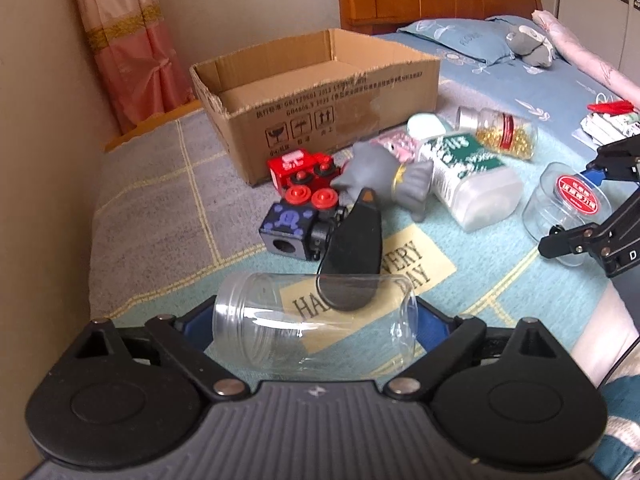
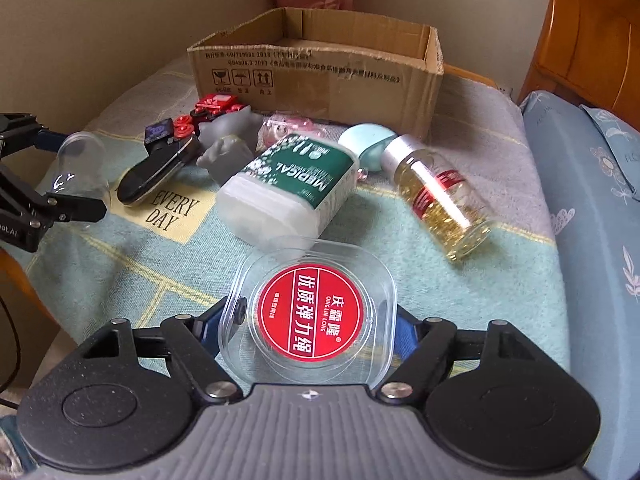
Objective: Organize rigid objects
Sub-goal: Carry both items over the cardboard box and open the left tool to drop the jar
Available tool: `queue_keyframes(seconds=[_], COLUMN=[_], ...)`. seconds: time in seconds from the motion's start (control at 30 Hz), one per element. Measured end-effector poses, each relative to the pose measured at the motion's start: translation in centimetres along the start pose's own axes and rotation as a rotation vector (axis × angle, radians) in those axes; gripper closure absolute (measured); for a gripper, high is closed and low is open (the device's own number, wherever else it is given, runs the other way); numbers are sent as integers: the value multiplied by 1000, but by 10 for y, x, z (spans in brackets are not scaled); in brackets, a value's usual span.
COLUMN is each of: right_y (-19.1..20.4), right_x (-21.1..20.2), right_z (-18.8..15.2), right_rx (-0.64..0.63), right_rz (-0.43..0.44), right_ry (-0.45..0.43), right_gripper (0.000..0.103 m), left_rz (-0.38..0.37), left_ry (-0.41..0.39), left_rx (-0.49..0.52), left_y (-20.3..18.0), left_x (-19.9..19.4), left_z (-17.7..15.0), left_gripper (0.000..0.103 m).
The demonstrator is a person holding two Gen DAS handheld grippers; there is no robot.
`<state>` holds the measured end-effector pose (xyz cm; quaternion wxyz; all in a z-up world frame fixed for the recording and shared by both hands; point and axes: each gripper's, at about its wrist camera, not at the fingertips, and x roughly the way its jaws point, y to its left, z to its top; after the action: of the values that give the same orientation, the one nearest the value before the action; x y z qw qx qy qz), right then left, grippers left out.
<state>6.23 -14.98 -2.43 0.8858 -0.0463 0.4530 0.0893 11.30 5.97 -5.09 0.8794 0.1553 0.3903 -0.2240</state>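
Gripping low in its frame, the left claw (image 1: 316,326) pinches a clear jar (image 1: 312,324) end to end; light, slick, probably crushable. Right claw (image 2: 310,320) clamps the red-labelled case (image 2: 312,312) by its sides, cardboard box (image 2: 316,60) waiting top centre.

Green bottle label (image 2: 298,178) is reading "MEDICAL". Red sticker (image 2: 310,316) on the clear case is showing "QING LIN LONG" plus Chinese characters. Blanket patch (image 2: 170,210) is showing "EVERY DAY"; cardboard box (image 2: 320,76) is carrying handling symbols and part-legible codes.
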Motion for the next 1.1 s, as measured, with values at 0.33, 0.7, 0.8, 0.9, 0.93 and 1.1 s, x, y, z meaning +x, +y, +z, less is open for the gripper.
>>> queue_keyframes(seconds=[0.33,0.7,0.8,0.9,0.93,1.1], right_y=[-25,-50,-57,-64,-68,-78], right_x=[-39,-45,-39,-32,-32,-22], right_z=[31,119,141,158,162,179], right_rx=[-52,-88,-86,-77,-75,-75], right_rz=[42,62,52,50,46,25], right_ry=[-82,-217,-235,-240,-243,-249], right_gripper=[21,21,21,21,21,21], left_rz=[-28,3,9,31,32,59], left_ry=[-65,-130,-134,-126,-119,-72], left_rx=[7,-15,-40,-55,-63,-81], left_y=[-8,29,44,55,60,74], left_x=[-24,-5,13,37,46,90], left_z=[41,149,182,209,216,244], left_gripper=[8,8,8,8,8,8])
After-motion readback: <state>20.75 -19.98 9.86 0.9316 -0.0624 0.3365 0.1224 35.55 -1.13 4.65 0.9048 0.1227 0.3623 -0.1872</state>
